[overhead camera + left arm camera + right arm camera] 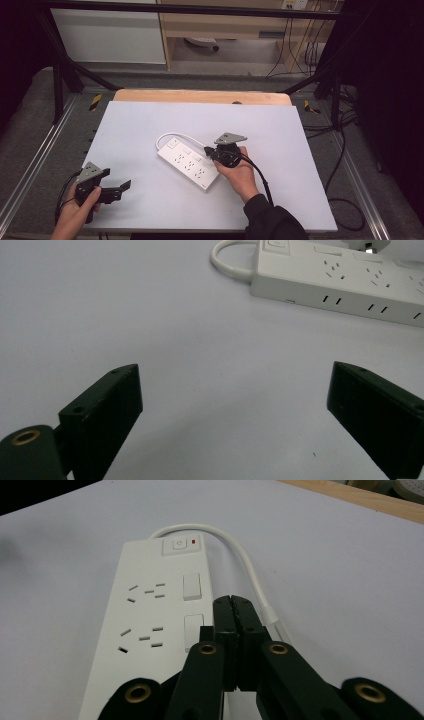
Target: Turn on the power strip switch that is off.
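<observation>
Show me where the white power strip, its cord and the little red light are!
power strip [142, 630]: right gripper view, flat top beside the sockets.
cord [245, 555]: right gripper view, curved white part beyond the strip.
red light [194, 542]: right gripper view, small mark beside the round button.

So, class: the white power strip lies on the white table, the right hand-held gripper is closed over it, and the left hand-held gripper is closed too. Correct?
Not quite. The left hand-held gripper is open, its jaws wide apart in the left gripper view. The rest holds: white power strip, white table, right hand-held gripper closed.
</observation>
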A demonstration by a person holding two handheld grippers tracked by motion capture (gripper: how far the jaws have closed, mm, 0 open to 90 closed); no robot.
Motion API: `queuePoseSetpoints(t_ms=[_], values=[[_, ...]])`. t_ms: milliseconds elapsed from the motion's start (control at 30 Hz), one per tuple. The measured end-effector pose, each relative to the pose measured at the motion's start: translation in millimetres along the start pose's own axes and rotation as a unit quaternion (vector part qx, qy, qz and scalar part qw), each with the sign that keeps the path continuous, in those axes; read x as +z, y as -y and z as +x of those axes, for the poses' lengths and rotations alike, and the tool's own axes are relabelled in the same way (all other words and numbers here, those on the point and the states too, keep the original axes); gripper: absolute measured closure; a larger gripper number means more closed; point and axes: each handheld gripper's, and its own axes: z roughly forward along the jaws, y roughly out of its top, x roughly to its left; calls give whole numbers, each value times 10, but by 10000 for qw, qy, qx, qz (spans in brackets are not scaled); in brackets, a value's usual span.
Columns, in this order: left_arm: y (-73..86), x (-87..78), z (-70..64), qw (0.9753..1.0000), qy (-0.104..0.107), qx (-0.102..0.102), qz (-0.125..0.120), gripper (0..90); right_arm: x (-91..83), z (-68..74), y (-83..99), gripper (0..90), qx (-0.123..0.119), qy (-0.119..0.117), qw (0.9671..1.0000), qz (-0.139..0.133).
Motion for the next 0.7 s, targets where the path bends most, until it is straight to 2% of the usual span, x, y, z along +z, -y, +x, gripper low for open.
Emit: queuePoseSetpoints(t_ms=[467,700], values=[[-3,4,-5,10000,22,17,25,76,69,3,61,900,-22,20,10000,55],[-1,4,-5,10000,23,19,26,76,124,44,95,900,-80,-31,9998,189]])
